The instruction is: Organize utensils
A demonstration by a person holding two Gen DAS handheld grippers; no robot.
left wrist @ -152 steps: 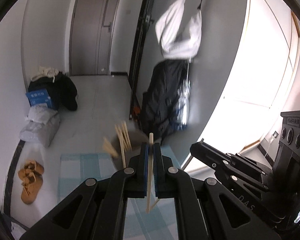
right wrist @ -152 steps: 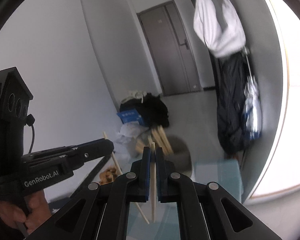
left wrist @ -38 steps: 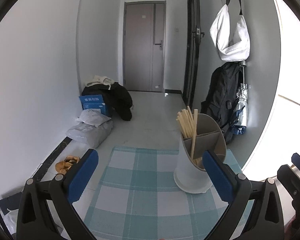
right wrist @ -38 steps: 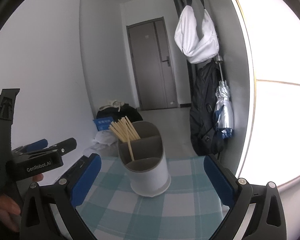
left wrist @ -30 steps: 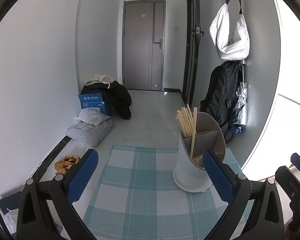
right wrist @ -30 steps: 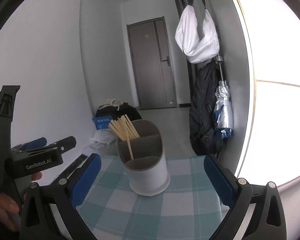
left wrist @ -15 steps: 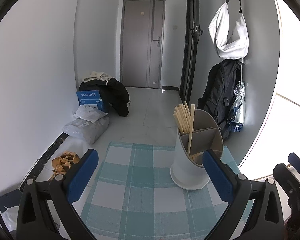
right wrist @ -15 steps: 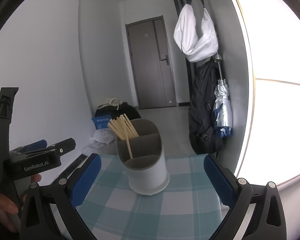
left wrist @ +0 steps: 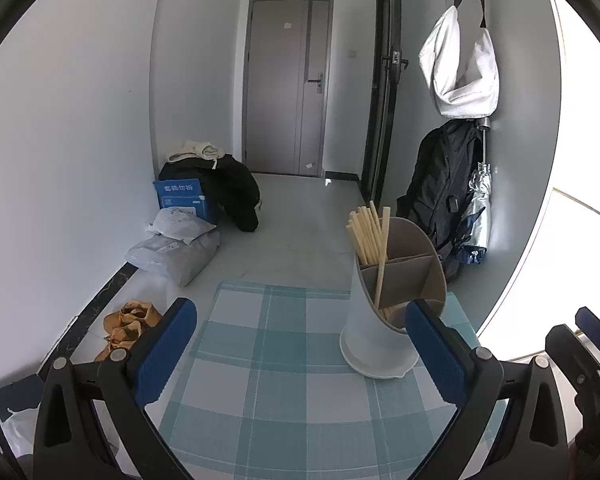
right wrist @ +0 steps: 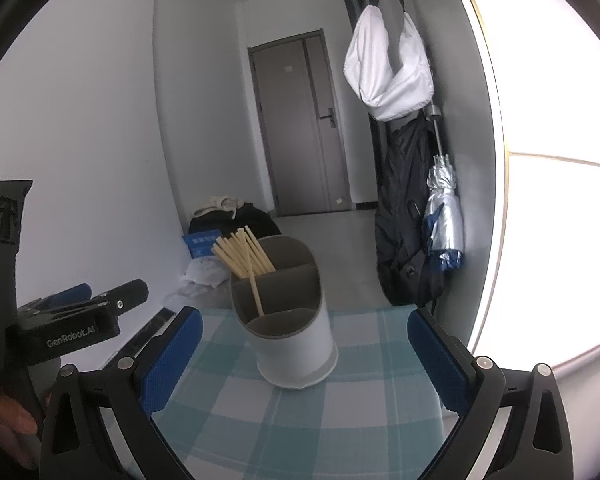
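Utensil holder (right wrist: 292, 320) with chopsticks (right wrist: 242, 256) ahead of both wide-spread, empty jaws.

The lower ends of the chopsticks (left wrist: 367, 236) are hidden inside the utensil holder (left wrist: 374, 336), whose wall also hides how they rest. The print on the blue box (left wrist: 182, 198) is too small to read. The checked cloth (left wrist: 284, 396) on the surface runs off the bottom edge. In the right wrist view, the hand (right wrist: 4, 428) is cut off at the left edge.
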